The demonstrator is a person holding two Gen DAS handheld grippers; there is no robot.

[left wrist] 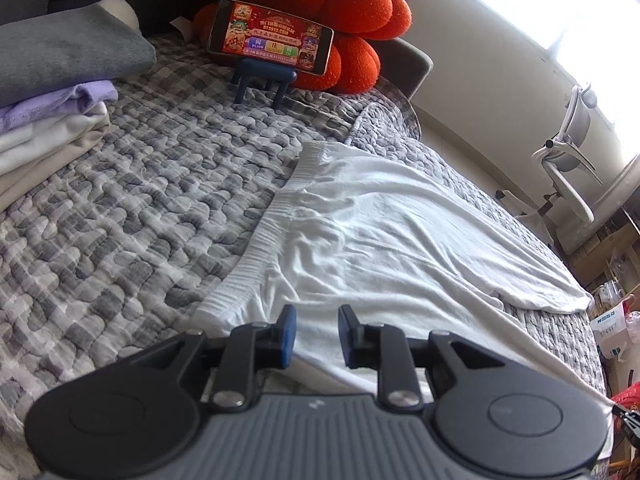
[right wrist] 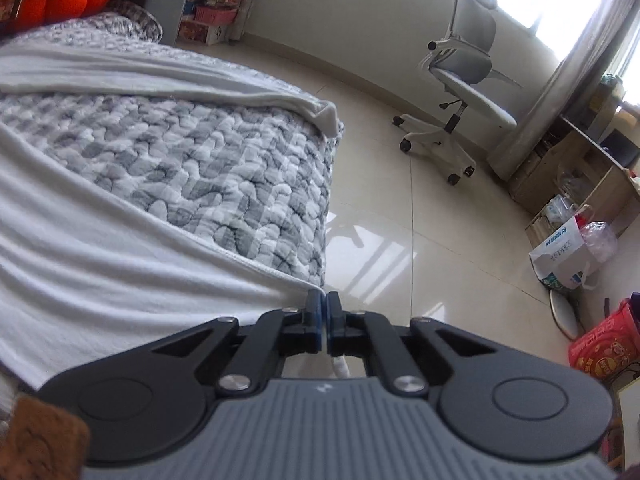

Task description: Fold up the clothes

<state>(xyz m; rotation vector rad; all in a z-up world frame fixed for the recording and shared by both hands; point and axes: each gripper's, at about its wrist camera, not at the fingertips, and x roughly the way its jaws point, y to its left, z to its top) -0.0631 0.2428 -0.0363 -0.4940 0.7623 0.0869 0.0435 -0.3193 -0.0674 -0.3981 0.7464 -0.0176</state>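
Note:
A white garment [left wrist: 380,232] with a ribbed waistband [left wrist: 276,208] lies spread on the grey checked quilt [left wrist: 140,200] of a bed. My left gripper [left wrist: 317,320] hovers over its near part, its blue pads apart with only cloth showing behind the gap. In the right wrist view the same white garment [right wrist: 80,248] runs down to the bed's corner. There my right gripper [right wrist: 323,304] is shut on the garment's edge, and a bit of white cloth shows under the jaws. Another part of the garment lies across the back of the quilt [right wrist: 220,168].
A stack of folded clothes [left wrist: 52,92] sits at the left of the bed. A phone on a blue stand [left wrist: 270,36] leans before an orange plush [left wrist: 352,12]. Beyond the bed's edge are tiled floor, a white office chair [right wrist: 460,80] and bags [right wrist: 568,248].

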